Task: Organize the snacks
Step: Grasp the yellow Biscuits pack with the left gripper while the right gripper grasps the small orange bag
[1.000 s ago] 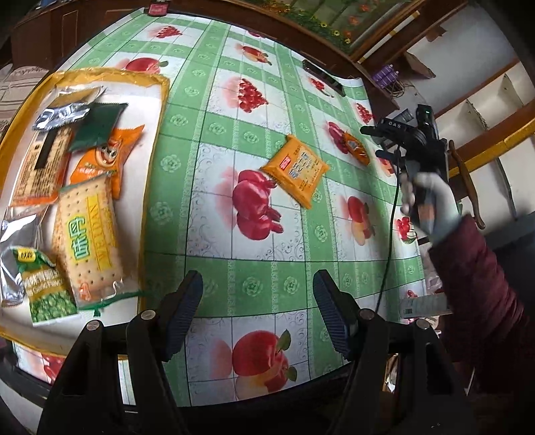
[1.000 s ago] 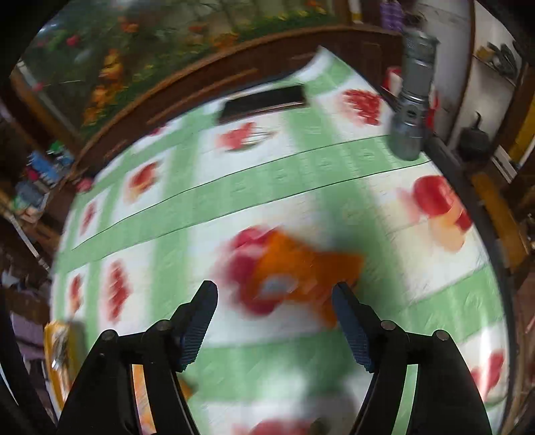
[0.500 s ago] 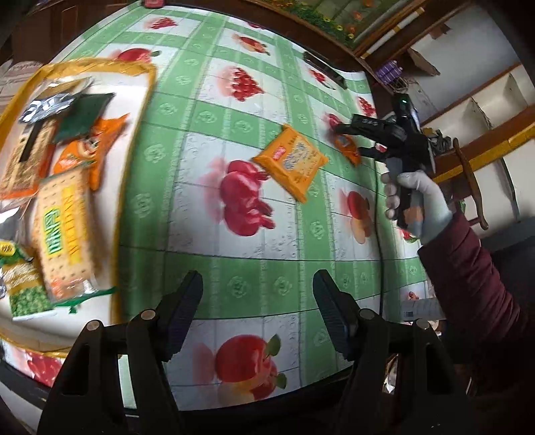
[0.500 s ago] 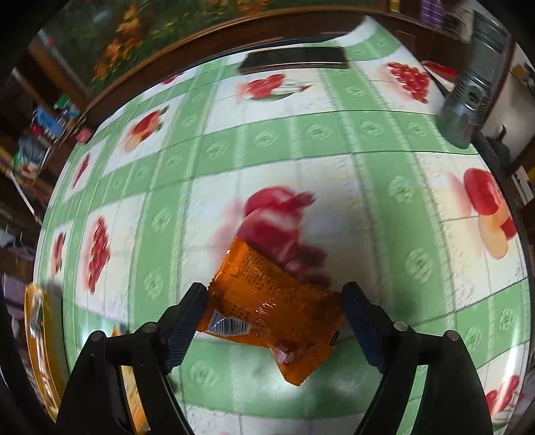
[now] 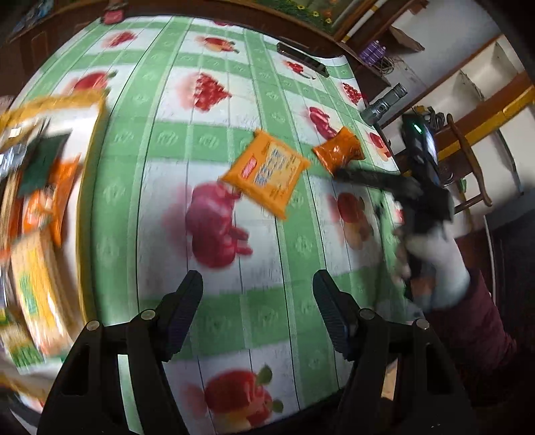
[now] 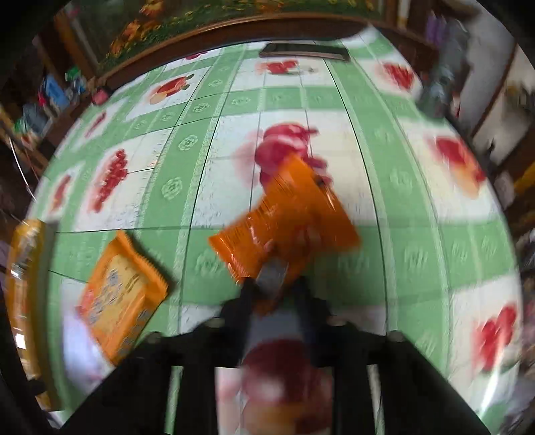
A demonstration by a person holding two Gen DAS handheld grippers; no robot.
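Observation:
My right gripper is shut on the near edge of a small orange snack bag, which hangs tilted over the fruit-print tablecloth. In the left wrist view the same bag sits at the tip of the right gripper, held by a white-gloved hand. A flat orange cracker pack lies on the cloth just left of it, also in the right wrist view. My left gripper hangs open over bare cloth with nothing between its fingers. A yellow-rimmed tray with several snack packs sits at the left.
A dark remote-like bar lies near the table's far edge. A grey flashlight stands at the right edge, with a wooden chair and shelves beyond. A small red object sits at the far left corner.
The right gripper dropped onto the small orange bag and shut on its edge, then lifted and tilted it. The left gripper slid right, so the tray moved toward the left edge of its view.

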